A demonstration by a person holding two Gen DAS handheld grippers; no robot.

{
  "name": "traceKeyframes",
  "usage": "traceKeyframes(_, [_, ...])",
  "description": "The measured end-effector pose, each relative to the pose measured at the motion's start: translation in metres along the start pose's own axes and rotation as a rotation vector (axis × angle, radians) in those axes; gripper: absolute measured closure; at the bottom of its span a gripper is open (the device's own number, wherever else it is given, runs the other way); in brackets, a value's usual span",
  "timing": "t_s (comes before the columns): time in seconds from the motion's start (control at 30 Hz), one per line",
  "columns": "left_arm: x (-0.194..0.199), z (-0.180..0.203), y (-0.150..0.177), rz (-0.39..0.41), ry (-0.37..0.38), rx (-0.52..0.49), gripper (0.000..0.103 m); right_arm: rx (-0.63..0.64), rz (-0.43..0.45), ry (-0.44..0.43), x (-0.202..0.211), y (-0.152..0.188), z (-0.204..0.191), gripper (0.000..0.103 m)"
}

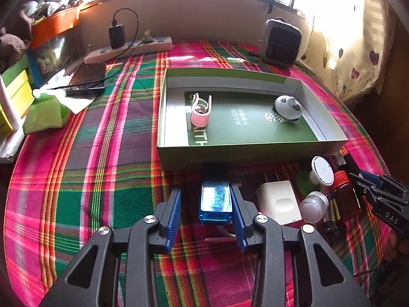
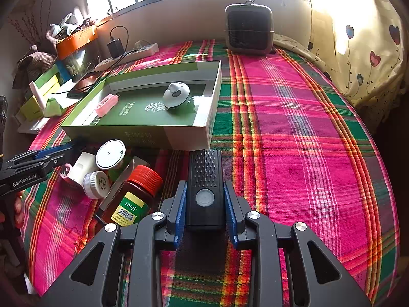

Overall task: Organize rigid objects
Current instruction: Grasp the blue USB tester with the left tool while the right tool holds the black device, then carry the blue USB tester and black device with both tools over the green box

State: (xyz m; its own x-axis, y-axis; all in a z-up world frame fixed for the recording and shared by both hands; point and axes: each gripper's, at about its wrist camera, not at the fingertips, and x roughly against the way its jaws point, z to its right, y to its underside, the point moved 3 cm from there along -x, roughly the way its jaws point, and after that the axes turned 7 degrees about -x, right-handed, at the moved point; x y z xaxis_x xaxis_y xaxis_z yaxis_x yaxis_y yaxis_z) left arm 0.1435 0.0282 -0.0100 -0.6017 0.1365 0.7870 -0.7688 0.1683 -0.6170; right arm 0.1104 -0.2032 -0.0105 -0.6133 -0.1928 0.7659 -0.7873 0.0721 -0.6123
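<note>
A green cardboard box (image 1: 245, 153) (image 2: 143, 134) lies open on the plaid cloth, holding a pink clip (image 1: 200, 111) (image 2: 107, 105) and a white round gadget (image 1: 288, 107) (image 2: 176, 94). My left gripper (image 1: 206, 192) straddles a blue translucent USB device (image 1: 216, 200) just in front of the box; its right finger touches the device, the left stands apart. My right gripper (image 2: 204, 186) is shut on a black device with a round button (image 2: 204, 189), to the right of the pile. A brown bottle with a red cap (image 2: 133, 194) (image 1: 342, 192) lies in that pile.
Between the grippers lie a white charger (image 1: 278, 202) (image 2: 83, 166), two small white-lidded jars (image 2: 111, 154) (image 2: 95, 183) and the bottle. A grey heater (image 2: 249, 29), a power strip (image 1: 127, 50), a phone (image 1: 87, 79) and boxes (image 1: 15, 89) stand at the back and left.
</note>
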Motion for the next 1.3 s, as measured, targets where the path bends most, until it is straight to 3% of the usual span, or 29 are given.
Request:
traceKeyframes(0.33, [0.002,0.004,0.001,0.011,-0.001,-0.013,0.082,0.000,0.000,0.000,0.000,0.000,0.000,0.074])
traceKeyframes(1.3, [0.016,0.003,0.000,0.050,0.003,0.002,0.082,0.002,0.014,-0.005,0.004,0.001,-0.001,0.074])
